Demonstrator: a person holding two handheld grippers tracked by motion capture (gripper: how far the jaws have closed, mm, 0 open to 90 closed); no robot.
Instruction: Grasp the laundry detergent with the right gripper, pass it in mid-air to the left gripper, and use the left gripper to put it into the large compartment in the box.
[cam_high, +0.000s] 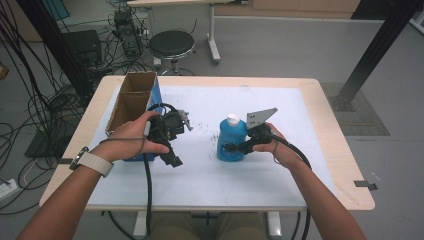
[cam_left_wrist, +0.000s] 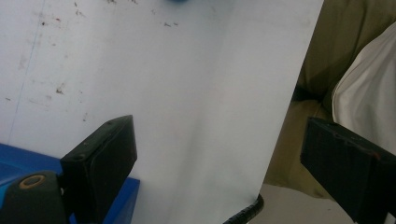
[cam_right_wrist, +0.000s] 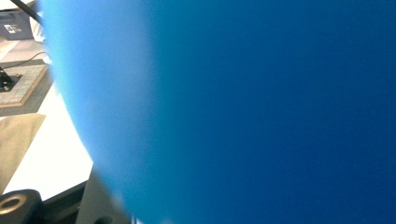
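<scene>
Table (cam_high: 320, 150) with a white cover spans the high view; a cardboard box (cam_high: 131, 100) with a blue side stands at its left part, open at the top. Beyond the table that view adds a round stool (cam_high: 171, 44) and floor cables, which neither gripper view takes in.

The blue bottle (cam_high: 231, 141) with its white cap (cam_high: 233, 119) stands upright near the table's middle. In the right gripper view the same bottle (cam_right_wrist: 243, 107) is a blurred blue mass pressed up against the lens, so its shape and cap can be read from the high view alone.

The right gripper (cam_high: 235, 148) is clenched on the bottle's lower body, approaching from the bottle's right side, with the right hand (cam_high: 280, 147) behind it and the grey plate above. The bottle sits between the 2 jaws; contact with the table cannot be confirmed.

The left gripper (cam_high: 172, 161) is held by the left hand (cam_high: 137, 135) just in front of the box, well apart from the bottle. In the left gripper view its 2 jaws stand wide apart and released, with nothing between them: the left gripper (cam_left_wrist: 219, 168) looks down on bare white cover and the table's near edge, with the box's blue side at the lower left corner.
</scene>
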